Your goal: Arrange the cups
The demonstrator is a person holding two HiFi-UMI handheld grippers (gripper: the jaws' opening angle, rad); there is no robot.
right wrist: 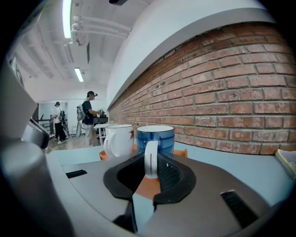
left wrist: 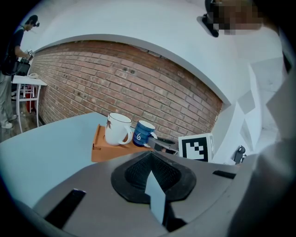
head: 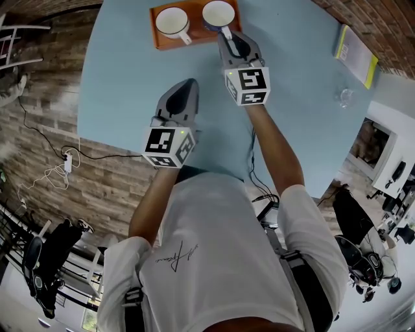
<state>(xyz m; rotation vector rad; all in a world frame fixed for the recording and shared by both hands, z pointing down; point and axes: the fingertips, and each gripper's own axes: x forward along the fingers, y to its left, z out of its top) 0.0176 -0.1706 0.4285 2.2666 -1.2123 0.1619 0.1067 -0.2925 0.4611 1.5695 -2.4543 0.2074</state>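
Note:
An orange tray (head: 188,40) lies at the far side of the light-blue table. On it stand a white cup (head: 170,19) on the left and a blue cup (head: 218,11) with a white inside on the right. My right gripper (head: 228,34) reaches to the tray and is shut on the blue cup's white handle (right wrist: 150,159), which stands upright between its pads. The blue cup (right wrist: 155,135) appears to rest on the tray beside the white cup (right wrist: 119,139). My left gripper (head: 189,83) hangs over bare table nearer to me, shut and empty, pointing at the tray (left wrist: 104,150).
A yellow-edged booklet (head: 355,55) and a small clear glass object (head: 344,97) lie at the table's right side. A brick wall runs behind the table. People (right wrist: 90,115) stand far off in the room. Cables (head: 65,162) trail on the floor left of the table.

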